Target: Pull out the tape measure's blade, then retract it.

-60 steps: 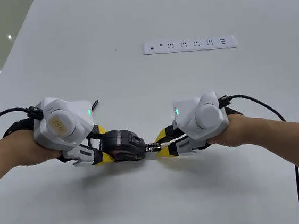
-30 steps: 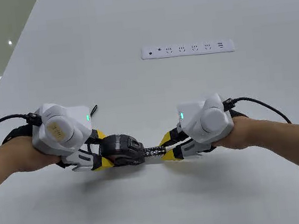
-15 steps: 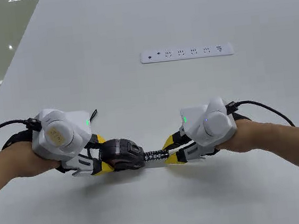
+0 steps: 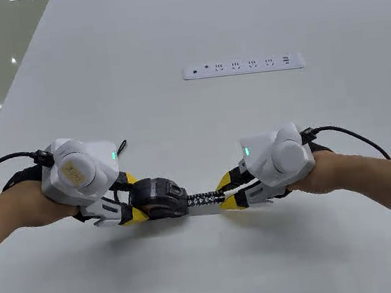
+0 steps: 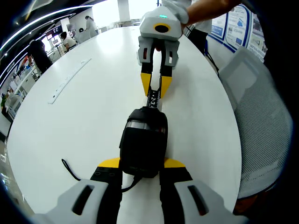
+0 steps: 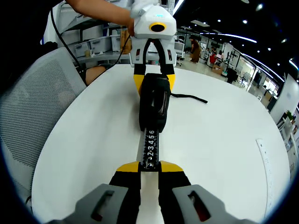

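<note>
A black tape measure [image 4: 158, 197] rests on the white table, held at its rear by my left gripper [image 4: 133, 207], which is shut on its case [image 5: 143, 144]. A short length of the blade [image 4: 204, 199] with printed numbers runs out to the right. My right gripper [image 4: 226, 193] is shut on the blade's end [image 6: 149, 150], its yellow-tipped fingers [image 6: 127, 169] pinching it from both sides. In the left gripper view the right gripper [image 5: 156, 87] faces me across the blade [image 5: 153, 99]. The tape measure's case [image 6: 154, 104] stands between the two grippers in the right gripper view, with the left gripper [image 6: 154, 80] behind it.
A white power strip [image 4: 243, 66] lies flat at the far middle of the table [image 4: 195, 272]. Black cables trail from both grippers, one [image 4: 364, 150] at the right and one [image 4: 1, 161] at the left. A thin black wrist strap [image 6: 189, 98] lies beside the case.
The right gripper has moved to the right with the blade's end, so more numbered blade shows between the case and its fingers. The left gripper and case have stayed roughly in place.
</note>
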`<control>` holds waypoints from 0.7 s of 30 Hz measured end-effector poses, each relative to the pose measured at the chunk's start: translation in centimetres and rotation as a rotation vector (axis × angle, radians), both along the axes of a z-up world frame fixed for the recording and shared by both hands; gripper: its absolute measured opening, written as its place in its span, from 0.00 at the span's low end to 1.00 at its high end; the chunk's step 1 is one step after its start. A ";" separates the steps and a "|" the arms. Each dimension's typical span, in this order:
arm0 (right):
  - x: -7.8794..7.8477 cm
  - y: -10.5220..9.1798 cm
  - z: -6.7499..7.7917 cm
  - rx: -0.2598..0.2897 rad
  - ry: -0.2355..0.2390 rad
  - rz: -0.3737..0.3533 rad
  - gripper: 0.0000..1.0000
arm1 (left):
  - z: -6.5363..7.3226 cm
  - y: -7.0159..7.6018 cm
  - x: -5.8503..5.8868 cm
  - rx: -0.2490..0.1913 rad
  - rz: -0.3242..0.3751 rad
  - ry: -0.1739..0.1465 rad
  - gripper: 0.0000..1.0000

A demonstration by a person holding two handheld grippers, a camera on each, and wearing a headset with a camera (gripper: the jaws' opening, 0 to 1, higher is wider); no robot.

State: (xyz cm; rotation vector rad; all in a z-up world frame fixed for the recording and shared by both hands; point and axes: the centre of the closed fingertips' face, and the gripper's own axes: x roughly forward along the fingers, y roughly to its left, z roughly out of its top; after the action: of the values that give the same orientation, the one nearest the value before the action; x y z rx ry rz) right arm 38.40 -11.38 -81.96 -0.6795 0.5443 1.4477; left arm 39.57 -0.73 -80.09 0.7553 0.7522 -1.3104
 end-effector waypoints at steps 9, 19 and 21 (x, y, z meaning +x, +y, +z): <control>-0.2 -0.5 0.1 -0.002 -0.006 0.003 0.13 | 0.0 0.0 -0.1 0.001 0.000 0.000 0.25; -0.2 -0.7 0.2 -0.005 -0.014 0.008 0.13 | 0.0 0.0 -0.1 0.000 0.002 -0.001 0.25; -0.2 -0.8 0.2 -0.004 -0.014 0.009 0.13 | 0.0 0.0 -0.1 0.000 0.002 -0.001 0.25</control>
State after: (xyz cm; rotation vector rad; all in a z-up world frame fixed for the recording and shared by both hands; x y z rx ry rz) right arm 38.23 -12.13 -81.73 -0.6956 0.5346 1.4495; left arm 39.49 -0.69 -80.10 0.7551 0.7521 -1.3082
